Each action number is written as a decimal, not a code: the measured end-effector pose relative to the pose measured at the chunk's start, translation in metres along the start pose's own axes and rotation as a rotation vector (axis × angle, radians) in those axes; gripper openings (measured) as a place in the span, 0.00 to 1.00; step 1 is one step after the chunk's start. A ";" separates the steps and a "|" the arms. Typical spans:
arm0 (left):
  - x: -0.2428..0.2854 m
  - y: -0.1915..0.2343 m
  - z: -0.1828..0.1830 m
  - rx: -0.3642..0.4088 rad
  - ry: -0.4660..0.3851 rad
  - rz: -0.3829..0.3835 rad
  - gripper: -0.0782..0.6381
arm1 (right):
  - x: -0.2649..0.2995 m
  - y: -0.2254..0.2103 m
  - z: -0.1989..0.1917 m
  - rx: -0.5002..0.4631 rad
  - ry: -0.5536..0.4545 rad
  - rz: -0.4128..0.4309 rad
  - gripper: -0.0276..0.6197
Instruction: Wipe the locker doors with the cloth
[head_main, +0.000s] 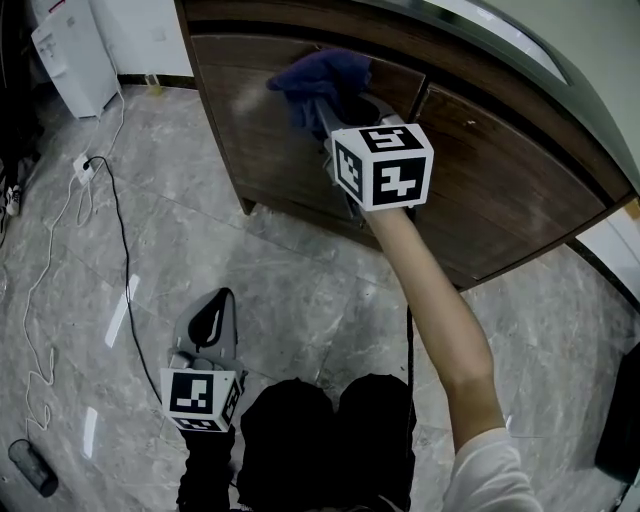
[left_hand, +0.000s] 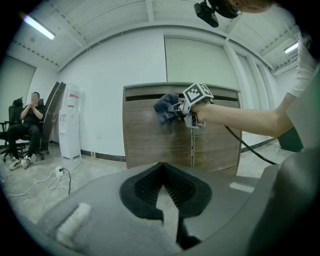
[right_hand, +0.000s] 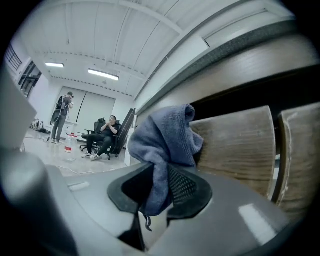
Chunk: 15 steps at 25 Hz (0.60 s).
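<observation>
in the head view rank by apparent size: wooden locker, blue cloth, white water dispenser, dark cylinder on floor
1. brown wooden locker
2. white water dispenser and crumpled blue cloth: about alike, cloth nearer the camera, so unranked
3. small dark cylinder on the floor

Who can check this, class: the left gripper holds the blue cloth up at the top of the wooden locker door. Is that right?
Wrong gripper. The right gripper holds the blue cloth up at the top of the wooden locker door; the right gripper view shows the cloth clamped between its jaws. The left gripper has its jaws together with nothing between them.
</observation>
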<state>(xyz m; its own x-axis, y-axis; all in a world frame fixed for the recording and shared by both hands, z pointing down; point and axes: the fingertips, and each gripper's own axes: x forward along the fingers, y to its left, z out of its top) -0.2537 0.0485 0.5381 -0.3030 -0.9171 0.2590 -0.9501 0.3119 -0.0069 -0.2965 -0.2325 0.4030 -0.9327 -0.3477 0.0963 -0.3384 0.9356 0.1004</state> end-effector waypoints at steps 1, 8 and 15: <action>-0.001 0.001 -0.001 -0.002 0.001 0.003 0.11 | 0.000 0.000 0.007 -0.002 -0.012 -0.002 0.18; -0.002 0.004 -0.008 -0.014 0.002 0.006 0.11 | 0.006 0.004 0.018 -0.023 -0.046 -0.012 0.18; -0.006 0.013 -0.008 -0.020 -0.001 0.013 0.11 | 0.017 0.015 -0.035 -0.037 0.032 0.001 0.18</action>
<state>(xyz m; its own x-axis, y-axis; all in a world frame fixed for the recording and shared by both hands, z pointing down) -0.2633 0.0594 0.5439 -0.3152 -0.9132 0.2582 -0.9444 0.3285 0.0091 -0.3134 -0.2266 0.4405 -0.9282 -0.3492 0.1281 -0.3323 0.9333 0.1364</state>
